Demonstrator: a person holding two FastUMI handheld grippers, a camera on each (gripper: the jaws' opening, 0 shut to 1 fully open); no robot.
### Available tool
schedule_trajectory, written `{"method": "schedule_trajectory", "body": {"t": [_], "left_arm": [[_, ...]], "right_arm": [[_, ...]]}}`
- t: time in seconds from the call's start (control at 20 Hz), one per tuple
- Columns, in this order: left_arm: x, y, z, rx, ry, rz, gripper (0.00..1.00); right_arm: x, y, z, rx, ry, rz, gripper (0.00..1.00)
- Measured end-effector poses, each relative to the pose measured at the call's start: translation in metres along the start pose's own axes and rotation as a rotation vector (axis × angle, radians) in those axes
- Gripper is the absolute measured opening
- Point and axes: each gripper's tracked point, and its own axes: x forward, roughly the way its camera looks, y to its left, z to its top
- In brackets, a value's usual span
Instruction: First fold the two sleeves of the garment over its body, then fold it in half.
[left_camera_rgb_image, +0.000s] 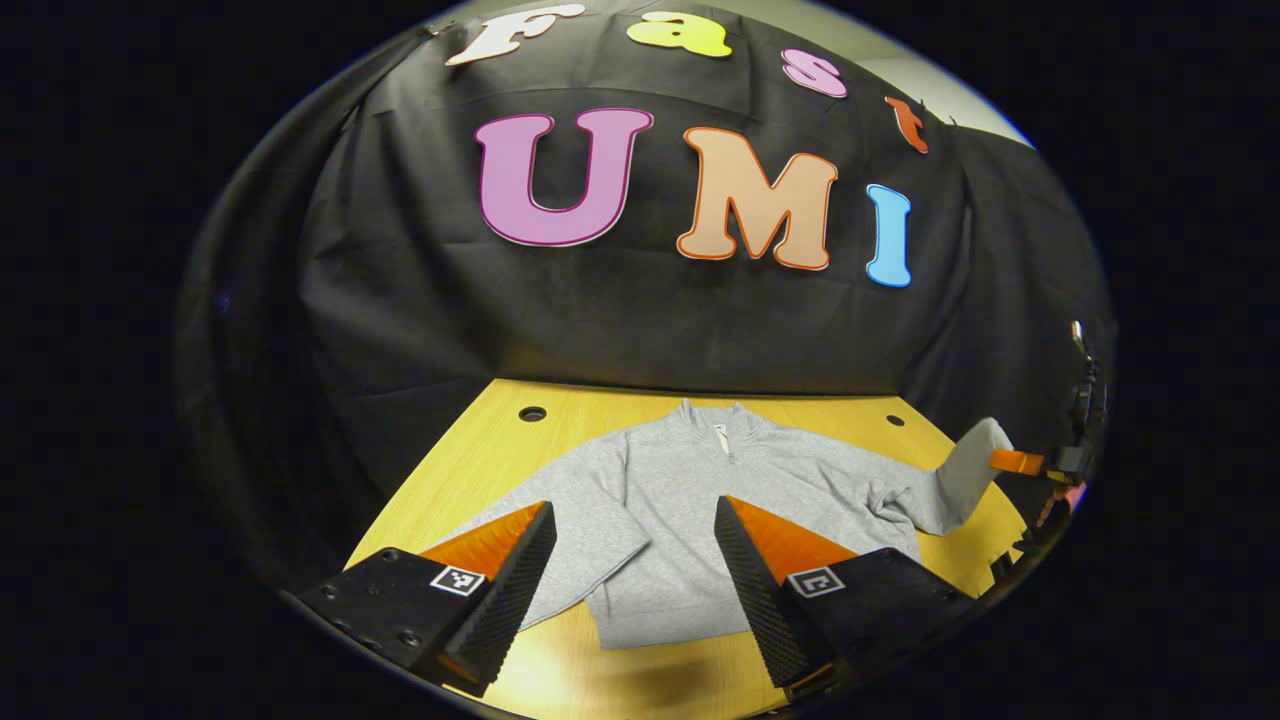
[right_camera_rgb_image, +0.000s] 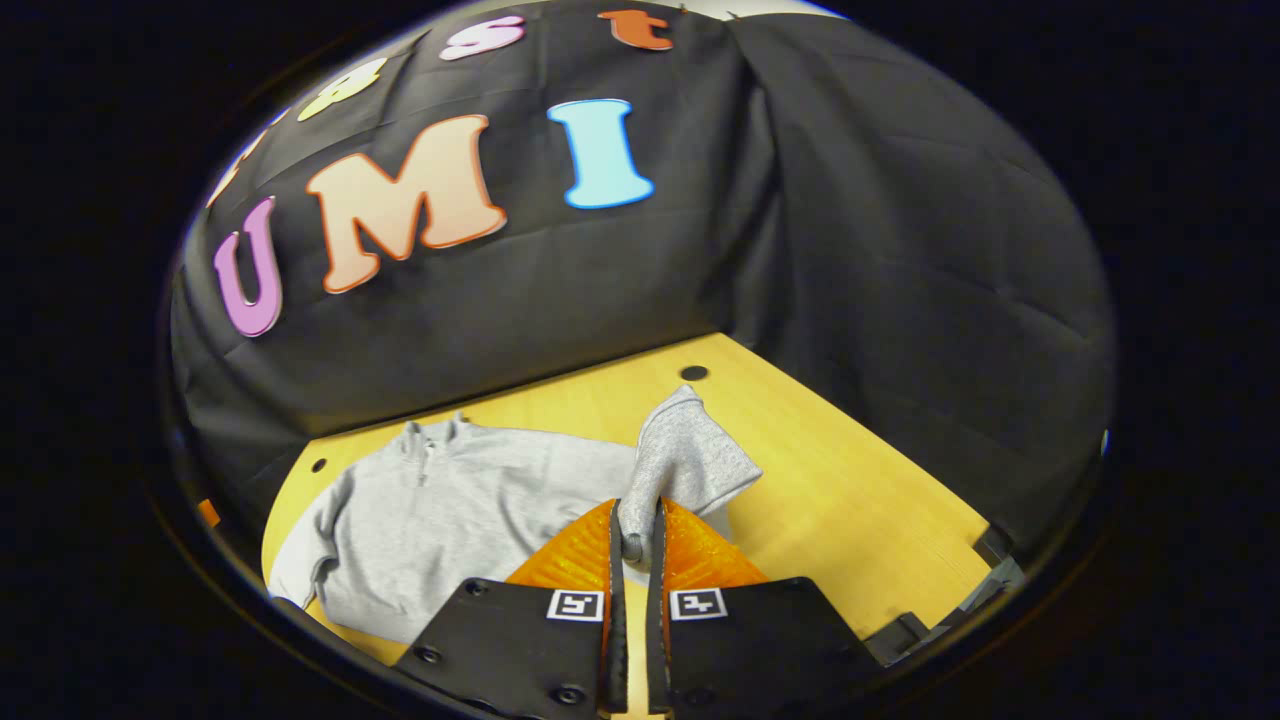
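Garments: one grey sweatshirt (left_camera_rgb_image: 690, 520) with a short zip at its stand-up collar, lying face up on the desk (left_camera_rgb_image: 480, 450), collar toward the back edge, hem toward the front edge.
Sleeves: two; the one on my left side (left_camera_rgb_image: 575, 525) lay flat and slanted toward the front edge, its cuff hidden behind my tongs; the one on my right side (right_camera_rgb_image: 685, 455) was lifted off the desk near the right edge, bunched and creased where it left the shoulder.
Desk holes: two, near the back corners.
Left tongs (left_camera_rgb_image: 635, 570): spread wide, holding nothing, over the hem.
Right tongs (right_camera_rgb_image: 635, 555): nearly closed, both fingers pinching the raised sleeve's cuff.
Fabric: soft heathered knit, smooth across the chest.
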Motion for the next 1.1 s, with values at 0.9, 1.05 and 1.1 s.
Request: {"method": "schedule_trajectory", "body": {"t": [0.9, 1.05, 1.1], "left_arm": [[-0.042, 0.116, -0.050, -0.080, 0.062, 0.170, 0.93], [-0.044, 0.132, -0.064, -0.102, 0.078, 0.209, 0.93], [-0.045, 0.136, -0.069, -0.113, 0.089, 0.221, 0.93]], "right_arm": [[0.026, 0.319, -0.023, -0.054, 0.050, 0.563, 0.10], [0.026, 0.362, -0.049, -0.070, 0.105, 0.646, 0.10], [0.028, 0.374, -0.063, -0.087, 0.118, 0.663, 0.10]]}}
